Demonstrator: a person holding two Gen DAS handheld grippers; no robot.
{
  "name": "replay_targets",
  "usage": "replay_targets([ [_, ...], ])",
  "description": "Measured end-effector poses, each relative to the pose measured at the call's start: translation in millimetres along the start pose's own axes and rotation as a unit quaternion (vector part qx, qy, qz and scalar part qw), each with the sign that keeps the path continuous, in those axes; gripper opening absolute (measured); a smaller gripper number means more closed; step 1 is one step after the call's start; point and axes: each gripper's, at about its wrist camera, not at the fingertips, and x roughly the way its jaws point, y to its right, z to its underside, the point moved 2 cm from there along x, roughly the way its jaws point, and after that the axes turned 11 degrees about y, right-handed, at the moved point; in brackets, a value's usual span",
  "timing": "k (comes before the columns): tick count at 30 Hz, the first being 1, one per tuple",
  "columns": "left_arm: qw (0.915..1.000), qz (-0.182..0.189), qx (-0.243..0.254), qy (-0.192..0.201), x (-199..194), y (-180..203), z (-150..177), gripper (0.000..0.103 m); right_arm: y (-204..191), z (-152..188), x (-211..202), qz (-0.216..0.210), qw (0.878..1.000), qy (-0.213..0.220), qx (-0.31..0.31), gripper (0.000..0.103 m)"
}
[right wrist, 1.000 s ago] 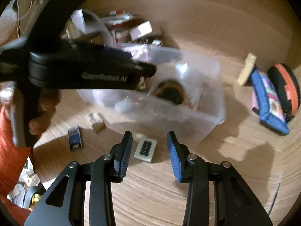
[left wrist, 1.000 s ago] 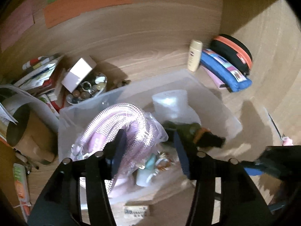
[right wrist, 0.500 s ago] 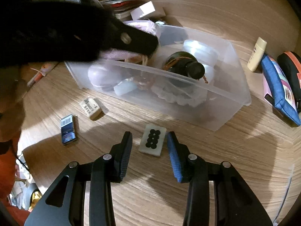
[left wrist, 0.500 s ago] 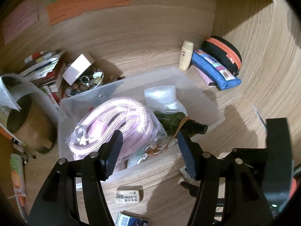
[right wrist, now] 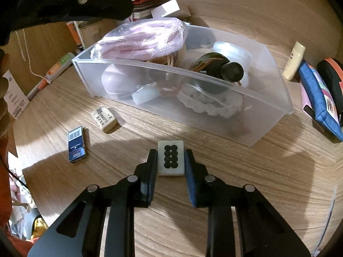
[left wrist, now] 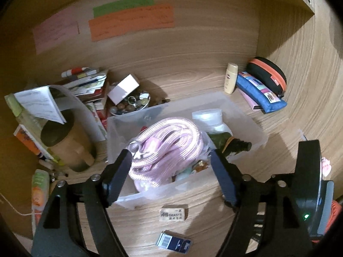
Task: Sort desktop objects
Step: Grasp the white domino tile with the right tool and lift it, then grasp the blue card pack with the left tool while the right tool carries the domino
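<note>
The right claw (right wrist: 171, 162) is narrowed around a white mahjong tile (right wrist: 171, 160) lying flat on the wooden table (right wrist: 246, 171); both fingers sit against the tile's sides, just in front of the translucent bin (right wrist: 193, 98). The left claw (left wrist: 171, 177) hangs spread wide and empty above the bin's (left wrist: 242, 115) near edge. Inside the bin lie a pink rope coil (left wrist: 169, 145) and a dark bottle (left wrist: 227, 142). An eraser (right wrist: 104, 118) and a small blue box (right wrist: 76, 144) lie left of the tile, apart from it.

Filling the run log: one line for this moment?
right gripper: closing around mahjong tile | left gripper: open above bin | tile on desk
</note>
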Motion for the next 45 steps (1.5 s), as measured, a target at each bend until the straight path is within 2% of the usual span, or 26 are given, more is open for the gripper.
replay_targets([
  [4, 0.9997, -0.019, 0.014, 0.010, -11, -2, 8, 0.083, 0, 2, -11, 0.000, 1.000, 0.008, -0.004, 0.022],
  [11, 0.9994, -0.031, 0.014, 0.001, -25, -13, 31, 0.091, -2, -2, -30, 0.005, 1.000, 0.026, -0.004, 0.022],
  [20, 0.9984, -0.040, 0.009, -0.040, -42, -28, 75, 0.091, 3, -16, -63, 0.015, 0.998, 0.068, -0.001, 0.022],
  [26, 0.9970, -0.023, 0.021, -0.071, -36, -17, 101, 0.091, 13, -29, -79, 0.024, 0.996, 0.089, 0.006, 0.022],
  [29, 0.9947, -0.018, 0.042, -0.092, -28, -8, 116, 0.091, 16, -32, -83, 0.026, 0.995, 0.095, 0.010, 0.022],
  [34, 0.9922, -0.012, 0.051, -0.113, -15, -1, 128, 0.091, 23, -37, -85, 0.035, 0.994, 0.099, 0.015, 0.022],
  [38, 0.9921, -0.010, 0.051, -0.115, -10, 2, 132, 0.091, 34, -46, -79, 0.046, 0.994, 0.101, 0.021, 0.022],
  [42, 0.9927, -0.005, 0.049, -0.110, -10, 1, 132, 0.091, 46, -60, -60, 0.060, 0.993, 0.094, 0.025, 0.022],
  [45, 0.9934, 0.007, 0.030, -0.111, -10, -4, 134, 0.091, 54, -67, -42, 0.069, 0.994, 0.080, 0.027, 0.022],
])
